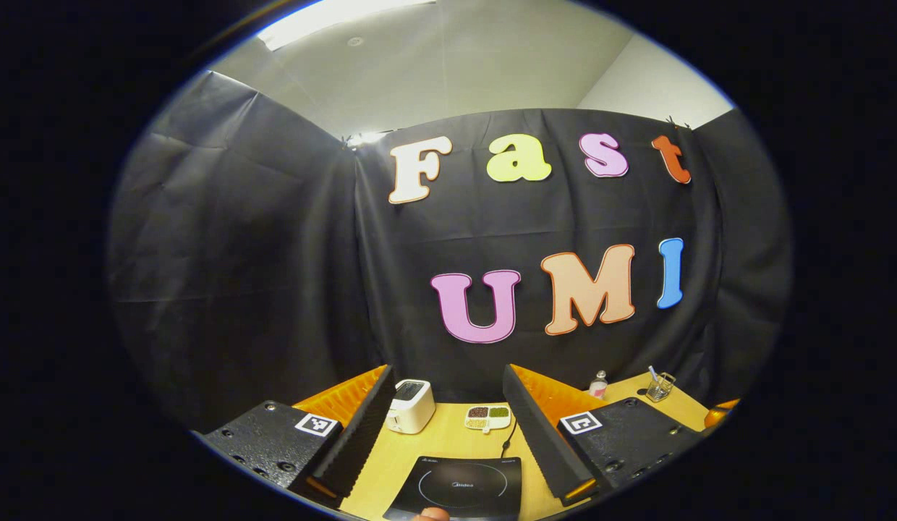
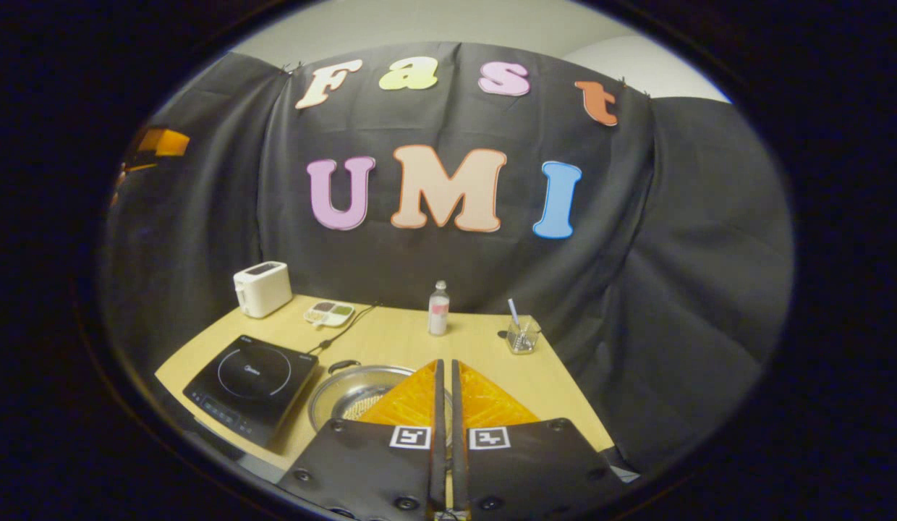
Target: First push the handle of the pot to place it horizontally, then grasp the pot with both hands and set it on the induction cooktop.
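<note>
On the table (image 2: 390, 336), pot (image 2: 354, 394) sits just right of the cooktop (image 2: 249, 376), handle not yet pushed. Right gripper (image 2: 444, 376), fingers pressed together w/ nothing held, hovers above it; left gripper (image 1: 445, 405) spread wide, prob. ready.

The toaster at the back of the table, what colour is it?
The toaster is white, with a dark slot on top. It shows best in the right gripper view.

The bench (image 2: 412, 340) carries one cooktop (image 2: 249, 378), one pot (image 2: 351, 394), one toaster (image 2: 262, 288), one four-part dish (image 2: 329, 313), one bottle (image 2: 438, 309) and one glass (image 2: 521, 337) with a single straw. Two grippers: left gripper (image 1: 448, 427), right gripper (image 2: 444, 405), each with two fingers.
</note>
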Tool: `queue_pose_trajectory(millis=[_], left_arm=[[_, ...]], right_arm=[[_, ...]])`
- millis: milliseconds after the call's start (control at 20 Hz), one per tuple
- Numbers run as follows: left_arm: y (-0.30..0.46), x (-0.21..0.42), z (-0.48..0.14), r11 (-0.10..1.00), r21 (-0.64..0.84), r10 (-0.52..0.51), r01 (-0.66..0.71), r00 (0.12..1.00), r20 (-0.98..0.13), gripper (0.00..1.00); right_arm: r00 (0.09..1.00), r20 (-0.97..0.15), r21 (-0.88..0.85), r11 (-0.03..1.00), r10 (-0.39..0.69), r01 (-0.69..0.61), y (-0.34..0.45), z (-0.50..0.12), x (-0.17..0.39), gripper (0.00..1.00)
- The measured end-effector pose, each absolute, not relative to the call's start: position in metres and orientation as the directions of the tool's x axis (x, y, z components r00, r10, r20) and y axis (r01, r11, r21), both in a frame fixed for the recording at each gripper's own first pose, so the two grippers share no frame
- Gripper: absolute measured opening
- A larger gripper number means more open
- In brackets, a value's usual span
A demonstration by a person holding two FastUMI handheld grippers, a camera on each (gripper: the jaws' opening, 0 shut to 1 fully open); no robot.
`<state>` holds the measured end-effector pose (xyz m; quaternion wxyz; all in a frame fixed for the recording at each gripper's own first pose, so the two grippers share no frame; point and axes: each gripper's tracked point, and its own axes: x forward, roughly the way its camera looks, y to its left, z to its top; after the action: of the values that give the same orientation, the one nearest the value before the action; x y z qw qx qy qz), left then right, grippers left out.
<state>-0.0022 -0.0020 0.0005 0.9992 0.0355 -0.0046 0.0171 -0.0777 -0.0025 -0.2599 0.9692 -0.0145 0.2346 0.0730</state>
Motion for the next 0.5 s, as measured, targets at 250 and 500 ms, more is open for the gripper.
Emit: queue_pose_trajectory(millis=[250, 500], left_arm=[[0.001, -0.002, 0.001, 0.996, 0.069, 0.053, -0.053, 0.999, 0.008, 0.96], [0.006, -0.002, -0.001, 0.994, 0.080, 0.080, -0.081, 0.997, 0.010, 0.95]], right_arm=[[0.818, -0.551, 0.022, 0.983, 0.166, -0.185, 0.003, -0.319, -0.097, 0.05], [0.729, -0.656, 0.035, 0.972, 0.198, -0.233, 0.010, -0.380, -0.122, 0.04]])
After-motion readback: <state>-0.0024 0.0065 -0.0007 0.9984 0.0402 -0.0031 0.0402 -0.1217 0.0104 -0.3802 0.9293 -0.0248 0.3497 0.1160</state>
